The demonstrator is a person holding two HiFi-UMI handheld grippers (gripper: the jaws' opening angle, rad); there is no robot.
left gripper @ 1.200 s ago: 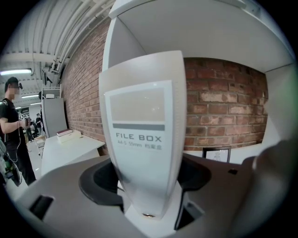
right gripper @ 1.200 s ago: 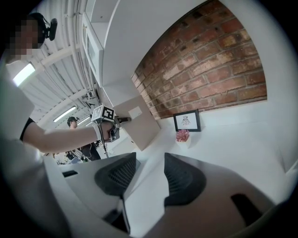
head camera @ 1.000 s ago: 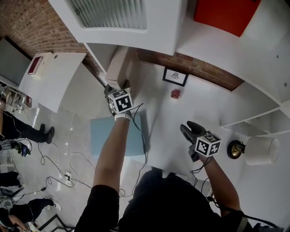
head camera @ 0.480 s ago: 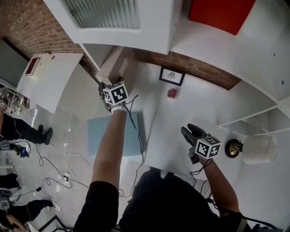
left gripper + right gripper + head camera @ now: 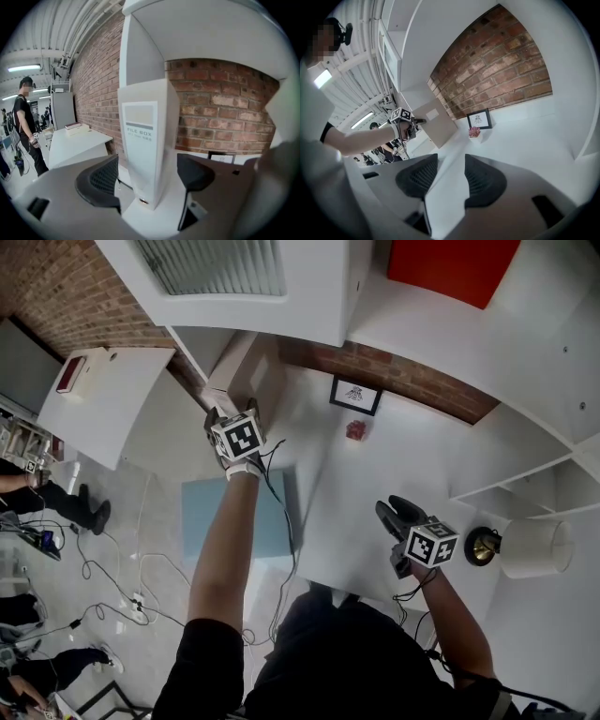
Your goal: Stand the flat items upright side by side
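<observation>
A pale file box [image 5: 246, 381] stands upright at the left end of the white table [image 5: 366, 493], beside the brick wall. My left gripper [image 5: 234, 412] sits at its near spine. In the left gripper view the box [image 5: 145, 140] rises between the two jaws of that gripper [image 5: 149, 174], with a gap on each side; the jaws have just been opening and now stand open around it. My right gripper [image 5: 390, 510] hovers over the table's near right part. Its jaws [image 5: 451, 176] are partly apart with nothing between them. The right gripper view shows the box [image 5: 436, 123] far off.
A small framed picture [image 5: 355, 396] leans on the brick wall, with a little pink object [image 5: 356, 431] in front. A lamp [image 5: 525, 547] stands at the right. A blue-grey block [image 5: 220, 521] and cables lie on the floor left of the table.
My left gripper has rolled slightly at the file box, which stays upright. The right gripper has hardly shifted.
</observation>
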